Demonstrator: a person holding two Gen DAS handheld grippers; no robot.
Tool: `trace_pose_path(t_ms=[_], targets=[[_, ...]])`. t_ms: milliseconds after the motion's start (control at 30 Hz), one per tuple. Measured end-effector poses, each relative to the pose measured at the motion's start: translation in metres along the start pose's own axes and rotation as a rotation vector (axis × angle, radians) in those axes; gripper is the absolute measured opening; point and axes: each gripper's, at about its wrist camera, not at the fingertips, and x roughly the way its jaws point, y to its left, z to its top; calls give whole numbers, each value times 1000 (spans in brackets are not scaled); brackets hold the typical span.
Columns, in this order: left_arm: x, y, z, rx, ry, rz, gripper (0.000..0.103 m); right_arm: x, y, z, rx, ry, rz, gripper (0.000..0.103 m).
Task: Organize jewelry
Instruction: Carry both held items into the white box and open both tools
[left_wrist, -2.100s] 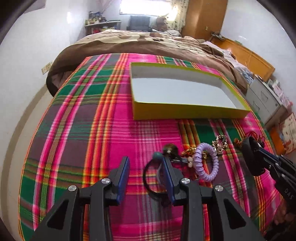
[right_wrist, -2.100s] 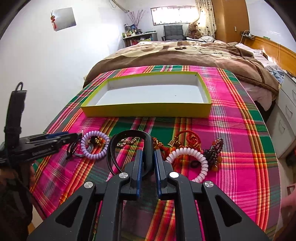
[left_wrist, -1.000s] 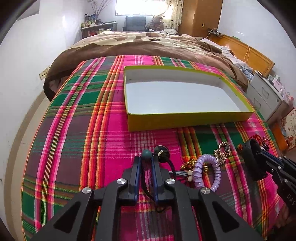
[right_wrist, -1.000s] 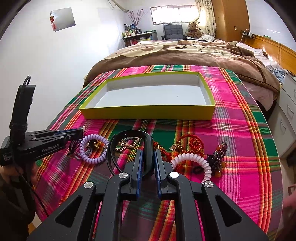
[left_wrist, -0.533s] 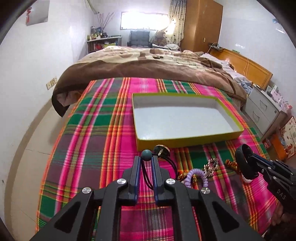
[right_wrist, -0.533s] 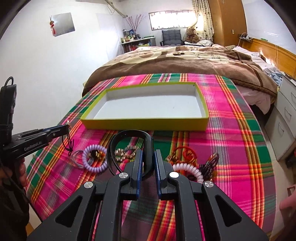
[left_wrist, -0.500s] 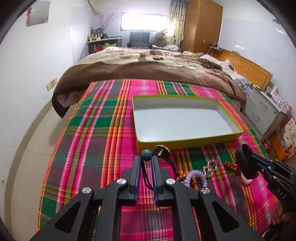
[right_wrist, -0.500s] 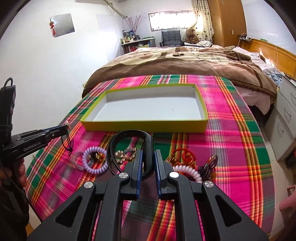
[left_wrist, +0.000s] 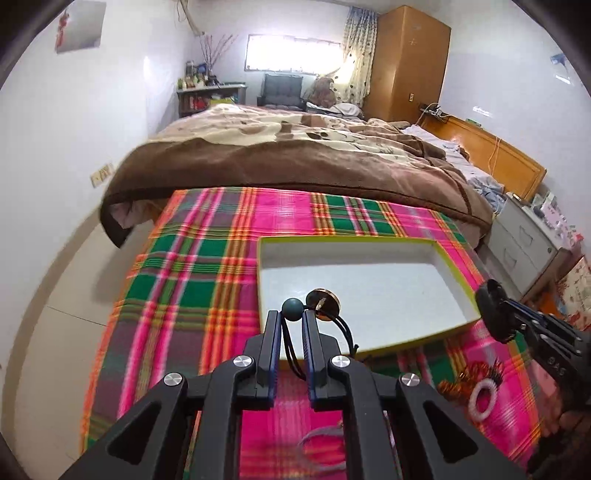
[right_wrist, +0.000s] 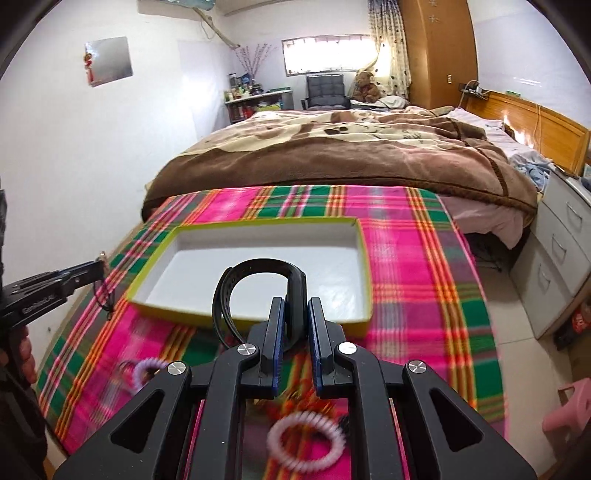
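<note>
My left gripper (left_wrist: 291, 315) is shut on a black cord necklace (left_wrist: 295, 308) with a teal bead and a gold disc, held above the near edge of the yellow box (left_wrist: 402, 341). My right gripper (right_wrist: 295, 310) is shut on a black band (right_wrist: 240, 280), a looped strap, held above the near wall of the same yellow box (right_wrist: 251, 317). The box's white floor is bare. Each gripper shows in the other's view, the right one at the right (left_wrist: 495, 314) and the left one at the left (right_wrist: 94, 273).
Loose jewelry lies on the plaid cloth (right_wrist: 406, 280) near me: a white coil hair tie (right_wrist: 304, 443), a purple coil tie (right_wrist: 147, 371), a red-orange beaded piece (left_wrist: 476, 373). A brown blanket (left_wrist: 295, 158) lies beyond the box. White drawers (right_wrist: 561, 254) stand right.
Both grippers have risen and moved forward over the box's near edge, carrying the necklace and the black band. The loose jewelry now lies below and behind the fingertips.
</note>
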Motion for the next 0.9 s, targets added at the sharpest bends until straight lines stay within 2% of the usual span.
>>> trace_pose_path(t_ms=[133, 400, 633, 900], targets=[[15, -8, 12, 30, -6, 20, 11, 20, -11, 16, 1, 21, -34, 13], [60, -11, 34, 11, 34, 10, 11, 60, -24, 37, -8, 70, -89, 13], [97, -6, 41, -2, 79, 19, 11, 91, -29, 39, -1, 126, -99, 13], [122, -3, 40, 8, 115, 46, 11, 109, -30, 37, -13, 150, -118, 13]])
